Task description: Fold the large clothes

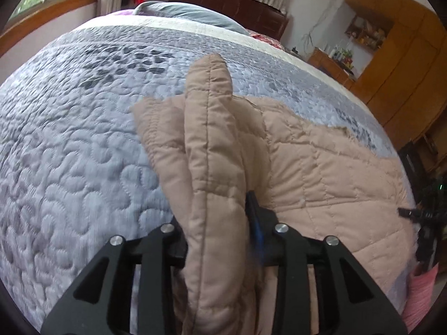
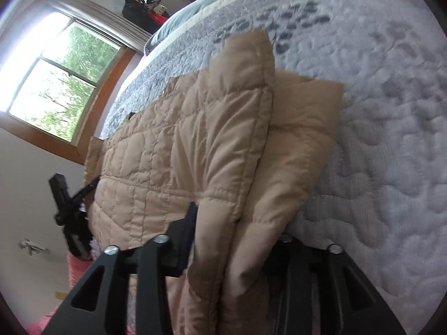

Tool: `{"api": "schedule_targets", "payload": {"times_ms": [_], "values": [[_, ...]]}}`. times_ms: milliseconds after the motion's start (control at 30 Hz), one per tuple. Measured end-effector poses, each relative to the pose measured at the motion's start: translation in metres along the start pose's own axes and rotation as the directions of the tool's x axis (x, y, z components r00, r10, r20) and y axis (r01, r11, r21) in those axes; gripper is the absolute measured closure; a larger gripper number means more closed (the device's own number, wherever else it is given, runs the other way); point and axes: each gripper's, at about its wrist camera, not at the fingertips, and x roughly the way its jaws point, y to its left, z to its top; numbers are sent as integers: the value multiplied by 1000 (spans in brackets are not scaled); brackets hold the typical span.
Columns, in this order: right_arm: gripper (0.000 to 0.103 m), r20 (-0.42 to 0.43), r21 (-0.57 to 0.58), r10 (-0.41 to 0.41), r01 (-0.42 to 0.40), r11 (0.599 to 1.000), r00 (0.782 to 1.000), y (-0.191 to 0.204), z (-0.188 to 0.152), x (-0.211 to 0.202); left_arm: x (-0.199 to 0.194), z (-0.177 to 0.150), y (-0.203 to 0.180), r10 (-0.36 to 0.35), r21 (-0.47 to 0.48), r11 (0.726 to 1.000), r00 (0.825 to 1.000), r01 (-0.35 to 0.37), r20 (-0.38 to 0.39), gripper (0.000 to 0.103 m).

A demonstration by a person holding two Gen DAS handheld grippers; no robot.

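Note:
A large tan quilted garment [image 1: 321, 167] lies on the bed's grey-blue quilted cover [image 1: 69, 139]. My left gripper [image 1: 220, 223] is shut on a bunched edge of it, which stands up between the fingers. My right gripper [image 2: 232, 237] is shut on another thick folded edge of the same garment [image 2: 167, 153], held above the bed cover [image 2: 391, 139]. Each gripper shows in the other's view, the right one at the garment's far right edge [image 1: 419, 217], the left one at the far left edge [image 2: 69, 209].
A grey pillow [image 1: 190, 14] and dark wooden headboard [image 1: 229, 0] are at the bed's far end. Wooden cabinets [image 1: 396, 55] stand to the right. A window [image 2: 64, 83] is on the wall. Pink fabric [image 1: 421, 293] lies beside the bed.

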Motion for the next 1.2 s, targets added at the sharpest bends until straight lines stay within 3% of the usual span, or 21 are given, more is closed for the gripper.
{"api": "schedule_targets", "payload": {"times_ms": [200,300,400,567,733,933,1033,1200], "values": [[56,113,-71,-181,190,979,977,18,-19,-59,-64,-6,13,23,-78,997,993,-14,117,70],[58,132,-121,-187,203,972,973,39,-29,-73,-92,-9,-7,27,-31,999,985,-22,170,70],[59,119,-182,-184,204,962,976,65,-39,-68,-95,-13,-37,28,38,999,987,-35,155,70],[59,63,-260,-185,195,946,981,92,-43,-35,-66,-25,-69,16,126,992,997,-25,72,69],[64,36,-217,-204,206,954,978,71,-33,-7,-23,-32,-52,43,92,995,999,-41,-20,70],[70,8,-164,-133,133,978,991,47,-23,12,-11,-31,-41,0,57,998,1000,2,-31,70],[68,6,-163,-128,127,978,992,50,-24,1,-20,-32,-43,20,50,999,999,-19,-28,70],[67,30,-224,-225,226,948,974,61,-43,-38,-65,-54,-36,40,-14,999,999,-40,-5,62]]}}
